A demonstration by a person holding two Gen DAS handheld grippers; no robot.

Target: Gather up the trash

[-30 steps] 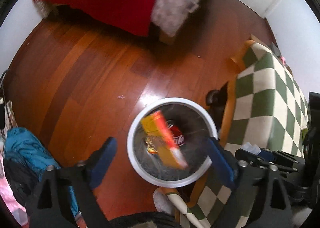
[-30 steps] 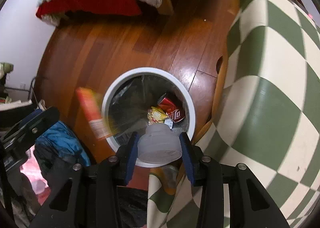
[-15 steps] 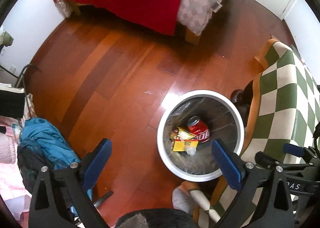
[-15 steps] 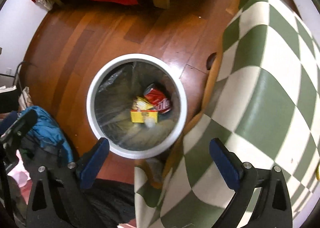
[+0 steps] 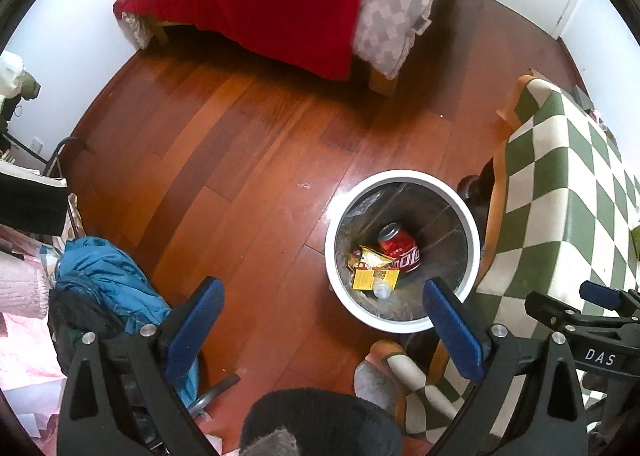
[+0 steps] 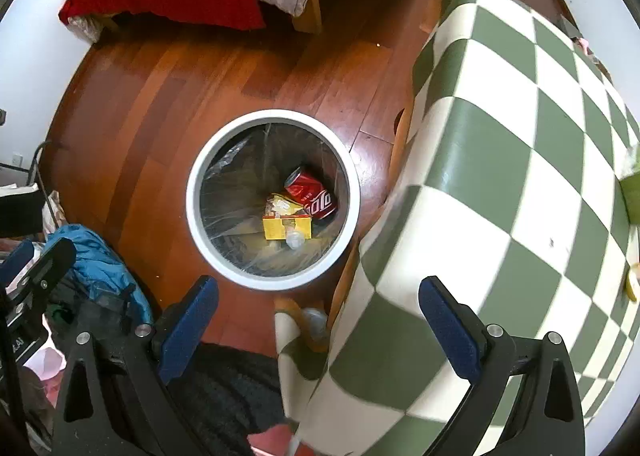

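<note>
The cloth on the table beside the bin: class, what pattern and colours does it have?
The cloth is a green and cream checkerboard, with an orange edge; the right wrist view shows it best.

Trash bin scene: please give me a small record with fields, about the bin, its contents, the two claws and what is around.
bin: white round bin with clear liner, standing on wooden floor
contents: red soda can, yellow box, yellow wrapper, small clear cup
left claw: open, empty
right claw: open, empty
beside bin: table with green-white checked cloth
far side: bed with red cover
floor clutter: blue jacket
</note>
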